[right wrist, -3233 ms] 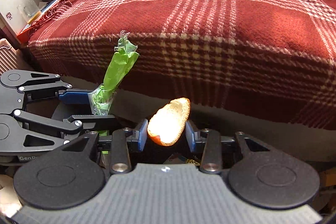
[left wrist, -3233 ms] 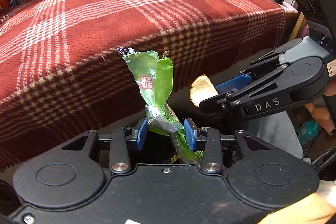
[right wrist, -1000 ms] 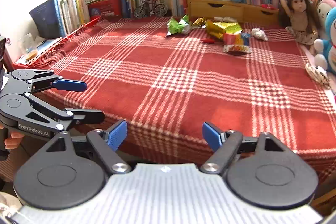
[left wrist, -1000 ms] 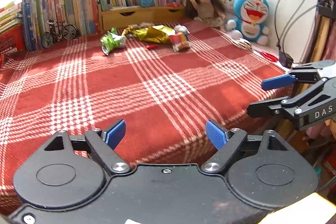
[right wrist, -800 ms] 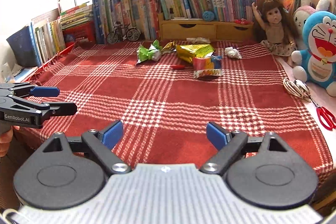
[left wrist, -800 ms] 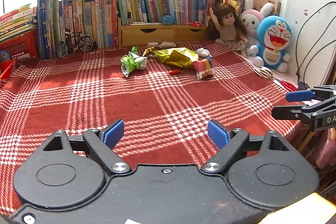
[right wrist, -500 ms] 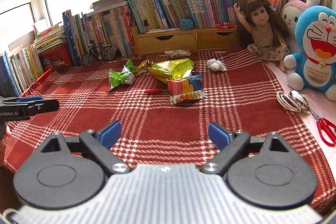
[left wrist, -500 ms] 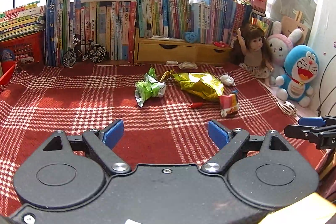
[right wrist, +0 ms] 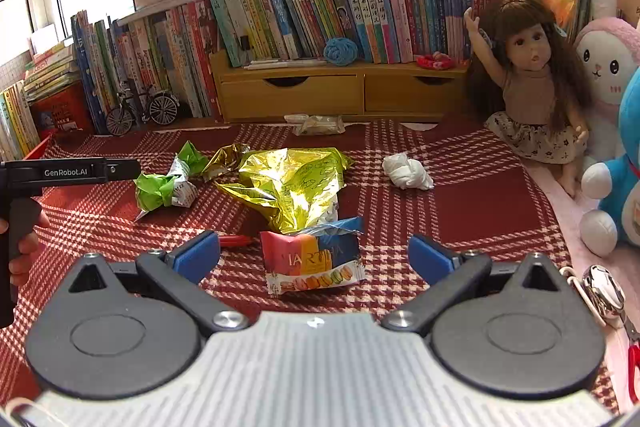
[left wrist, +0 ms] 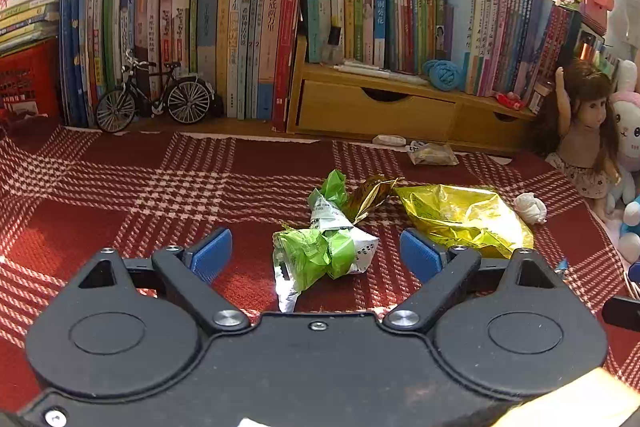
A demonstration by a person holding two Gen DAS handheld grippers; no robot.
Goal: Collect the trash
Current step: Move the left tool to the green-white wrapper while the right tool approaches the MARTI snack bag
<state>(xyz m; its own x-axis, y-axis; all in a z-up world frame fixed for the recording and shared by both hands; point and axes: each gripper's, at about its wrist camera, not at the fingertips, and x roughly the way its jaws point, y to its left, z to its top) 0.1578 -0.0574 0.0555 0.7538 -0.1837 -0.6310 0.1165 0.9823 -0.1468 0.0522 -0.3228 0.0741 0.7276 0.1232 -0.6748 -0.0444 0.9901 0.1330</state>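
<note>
On the red plaid blanket (left wrist: pixel 120 195) lies a pile of trash. A crumpled green wrapper (left wrist: pixel 324 247) lies just ahead of my left gripper (left wrist: pixel 316 253), framed by its blue pads, which do not touch it; the jaws are opening. A colourful macaron packet (right wrist: pixel 316 259) lies likewise between the pads of my right gripper (right wrist: pixel 314 255), untouched, with those jaws opening too. Behind the packet are a gold foil bag (right wrist: pixel 292 187), a white tissue ball (right wrist: pixel 406 171), a small red piece (right wrist: pixel 234 239) and a clear wrapper (right wrist: pixel 318 125). The left gripper (right wrist: pixel 134 169) shows at the left, over the green wrapper (right wrist: pixel 164 187).
A wooden drawer shelf (right wrist: pixel 292 93) and rows of books (left wrist: pixel 240 27) line the back. A toy bicycle (left wrist: pixel 154 99) stands at the back left. A doll (right wrist: pixel 528 83) and plush toys (right wrist: pixel 608 67) sit on the right, with a coiled cable (right wrist: pixel 604 291) nearby.
Both grippers no longer hold the green wrapper and the bread piece. They moved forward over the blanket to the trash pile, and their jaws spread wider.
</note>
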